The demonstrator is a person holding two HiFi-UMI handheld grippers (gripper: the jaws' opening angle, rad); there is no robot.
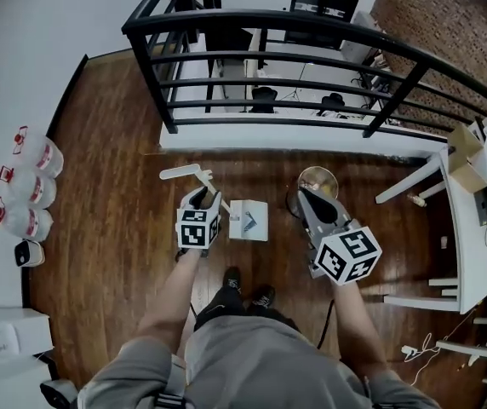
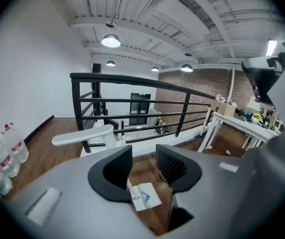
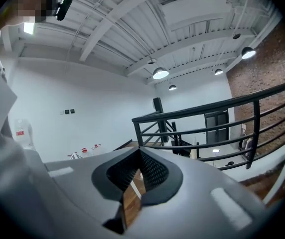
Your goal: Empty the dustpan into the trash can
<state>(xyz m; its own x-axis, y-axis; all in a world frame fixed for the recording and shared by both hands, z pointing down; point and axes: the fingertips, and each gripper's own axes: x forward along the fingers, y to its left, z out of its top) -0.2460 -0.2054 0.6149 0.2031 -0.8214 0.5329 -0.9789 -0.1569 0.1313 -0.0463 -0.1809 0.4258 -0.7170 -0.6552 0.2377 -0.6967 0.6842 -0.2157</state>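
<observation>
- The dustpan [image 1: 250, 221] [image 2: 145, 197] lies on the wood floor [image 1: 107, 254], just ahead of and below the left gripper [image 1: 203, 198] [image 2: 143, 163]. It shows through the gap between that gripper's fingers [image 2: 117, 171], and the left-hand finger covers its near corner. Small scraps lie in it, too small to make out.
- A white handle [image 1: 181, 173] [image 2: 82, 134] stands just beyond and to the left of the left fingers. Its stem drops behind one finger, so whether it joins the dustpan is hard to tell.
- The left fingers stand apart with nothing between them.
- The trash can [image 1: 317, 179] stands just ahead of the right gripper [image 1: 305, 196] [image 3: 138, 156]. In the head view that gripper hides the can's near rim. The inside looks pale, and what is in it cannot be told.
- The right fingers [image 3: 152, 171] are closed tip to tip and hold nothing. Only a sliver of floor shows under them.
- A black railing [image 1: 312, 32] runs beyond both pairs of fingers.
- Jugs [image 1: 26, 186] [image 2: 3, 156] stand by the wall, well to the left of the left fingers, partly cut off in the left gripper view.
- A white bench [image 1: 469, 220] [image 2: 237, 123] stands well to the right of the right fingers. The edge of the head view cuts it off.
</observation>
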